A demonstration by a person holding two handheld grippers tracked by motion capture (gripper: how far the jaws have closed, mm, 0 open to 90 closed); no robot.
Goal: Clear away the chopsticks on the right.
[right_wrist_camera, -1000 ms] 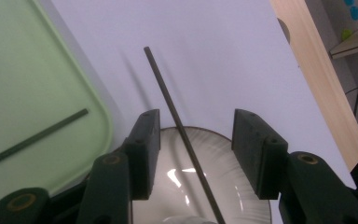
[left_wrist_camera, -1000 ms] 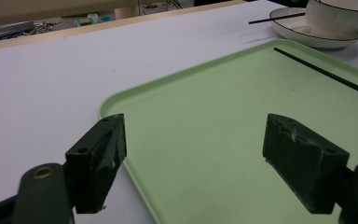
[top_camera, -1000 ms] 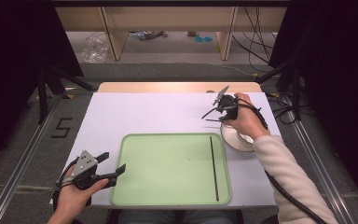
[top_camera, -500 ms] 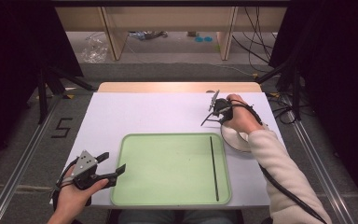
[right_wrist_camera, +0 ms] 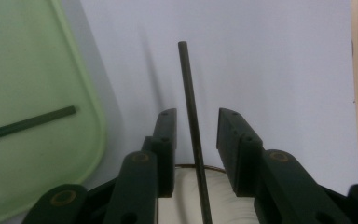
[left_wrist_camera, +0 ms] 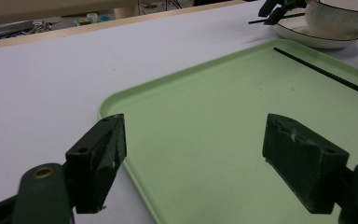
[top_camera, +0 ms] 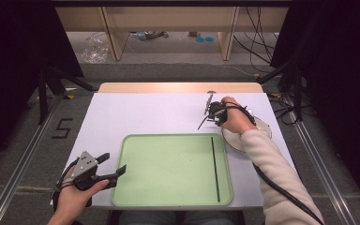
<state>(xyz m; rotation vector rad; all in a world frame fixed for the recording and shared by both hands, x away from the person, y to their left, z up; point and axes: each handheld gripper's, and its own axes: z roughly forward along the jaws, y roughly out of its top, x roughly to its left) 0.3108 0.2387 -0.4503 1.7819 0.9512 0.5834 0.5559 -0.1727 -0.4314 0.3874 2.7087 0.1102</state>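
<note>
Table [top_camera: 145, 112]: white top, wooden strip along far edge. Green tray [top_camera: 168, 168] sits at near edge, approx. centred, long side parallel to that edge. One black chopstick [top_camera: 214, 168] lies flat in tray along its right rim, running near-to-far; also seen in left gripper view [left_wrist_camera: 326, 72] and, in part, in right gripper view [right_wrist_camera: 28, 122]. White bowl [top_camera: 234, 138] on a saucer [top_camera: 265, 126] stands just beside tray's far-right corner, near table's right edge; bowl and saucer are partly hidden by the person's right hand [top_camera: 236, 119] in high view, clearer in left gripper view (bowl [left_wrist_camera: 340, 16], saucer [left_wrist_camera: 307, 37]). Right gripper [top_camera: 205, 112] is held over table beyond tray's far-right corner, jaws pointing toward far edge. Second chopstick [right_wrist_camera: 193, 135] runs between its jaws in right gripper view, lower end over bowl rim [right_wrist_camera: 186, 196], tip out over white top. Jaws stand narrow, a small gap visible each side of stick; cannot tell whether pads touch it. Left gripper [top_camera: 108, 166], in left hand [top_camera: 75, 194], is at table's near-left corner, just beside tray's left rim. Its jaws stand wide apart w/ nothing between them; in left gripper view [left_wrist_camera: 193, 158] one jaw is over white top, the other over the tray [left_wrist_camera: 205, 116].
</note>
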